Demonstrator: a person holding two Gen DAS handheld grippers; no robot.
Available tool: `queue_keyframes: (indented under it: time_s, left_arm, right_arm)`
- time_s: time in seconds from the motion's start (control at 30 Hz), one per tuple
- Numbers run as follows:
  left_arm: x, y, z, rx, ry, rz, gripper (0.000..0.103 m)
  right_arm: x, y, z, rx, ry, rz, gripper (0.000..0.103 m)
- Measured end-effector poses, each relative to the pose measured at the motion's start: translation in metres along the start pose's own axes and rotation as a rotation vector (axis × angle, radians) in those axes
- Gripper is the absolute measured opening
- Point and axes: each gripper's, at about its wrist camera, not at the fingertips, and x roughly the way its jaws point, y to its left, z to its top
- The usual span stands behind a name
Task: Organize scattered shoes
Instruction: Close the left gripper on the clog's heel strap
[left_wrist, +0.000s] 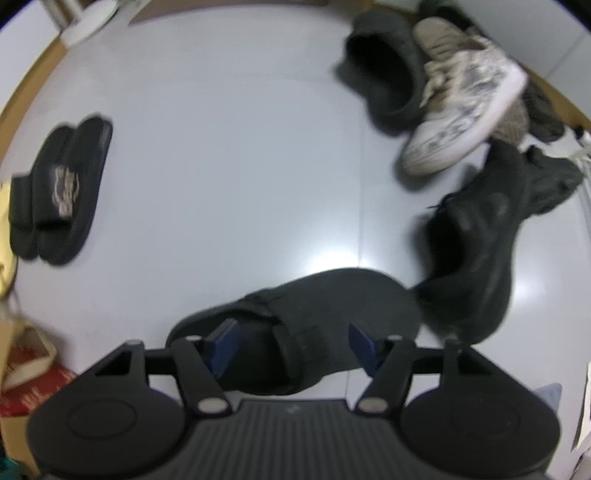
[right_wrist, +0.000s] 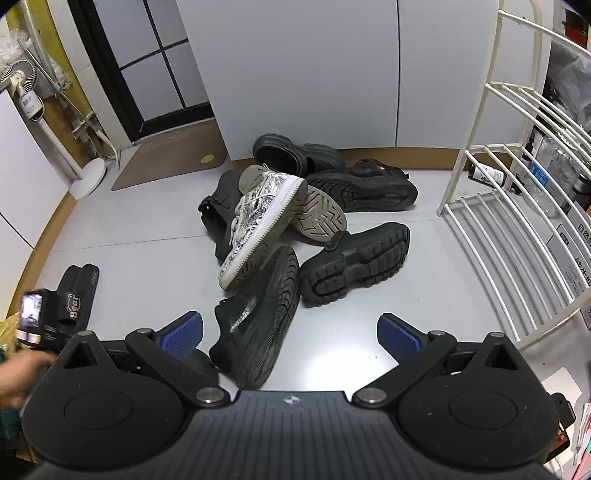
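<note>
Grey floor (right_wrist: 147, 236); shoe pile (right_wrist: 295, 229) mid; black slides (right_wrist: 79, 291) apart, left.

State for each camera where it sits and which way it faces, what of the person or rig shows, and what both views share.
Left wrist: on the left gripper, low, looking down at the floor; its jaws stand apart around a black slipper.
Right wrist: on the right gripper, higher, facing the shoe pile and wall; jaws open over a black sneaker; a hand shows at left.
Shared: black sneaker, silver sneaker, paired slides.
</note>
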Motion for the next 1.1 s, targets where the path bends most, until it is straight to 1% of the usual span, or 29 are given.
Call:
queue_keyframes:
  time_s: [0.1, 0.23, 0.33, 0.47, 0.57, 0.6, 0.67, 0.77, 0.83, 0.87, 0.9, 1.0, 1.1]
  left_arm:
    - [0.010, 0.008, 0.000, -0.051, 0.000, -0.032, 0.061]
    - [0.017, 0.010, 0.001, -0.085, -0.001, -0.068, 0.061]
    - [0.026, 0.013, -0.001, -0.117, 0.010, -0.079, 0.061]
    - [0.045, 0.014, -0.005, -0.140, 0.033, -0.070, 0.061]
    - [0.054, 0.017, -0.008, -0.165, 0.035, -0.086, 0.060]
    - [0.056, 0.017, -0.010, -0.169, 0.029, -0.088, 0.055]
    - [0.058, 0.020, -0.012, -0.175, 0.016, -0.104, 0.052]
    - [0.058, 0.021, -0.015, -0.189, 0.017, -0.146, 0.052]
    - [0.060, 0.019, -0.016, -0.177, 0.024, -0.145, 0.052]
    - [0.062, 0.015, -0.017, -0.161, 0.026, -0.128, 0.055]
    - [0.063, 0.014, -0.018, -0.156, 0.023, -0.122, 0.055]
    - [0.067, 0.012, -0.019, -0.168, 0.016, -0.138, 0.056]
    - [0.067, 0.008, -0.018, -0.165, 0.015, -0.135, 0.052]
  right_arm:
    - [0.002, -0.003, 0.001, 0.001, 0.001, 0.000, 0.103]
    - [0.005, -0.002, 0.001, -0.001, 0.011, -0.009, 0.103]
    - [0.007, -0.001, 0.001, -0.002, 0.017, -0.015, 0.103]
    - [0.010, -0.001, 0.000, 0.002, 0.023, -0.016, 0.103]
    - [0.010, -0.001, 0.001, 0.002, 0.032, -0.013, 0.103]
    - [0.010, -0.001, 0.001, 0.001, 0.034, -0.012, 0.103]
    - [0.011, 0.000, 0.001, -0.005, 0.037, -0.012, 0.103]
    - [0.011, 0.003, 0.003, -0.007, 0.033, -0.005, 0.103]
    - [0.011, 0.004, 0.004, -0.009, 0.030, -0.001, 0.103]
    - [0.011, 0.005, 0.005, -0.009, 0.029, 0.002, 0.103]
    - [0.011, 0.006, 0.006, -0.010, 0.027, 0.004, 0.103]
    - [0.010, 0.008, 0.007, -0.012, 0.025, 0.009, 0.103]
    - [0.011, 0.010, 0.006, -0.015, 0.027, 0.010, 0.103]
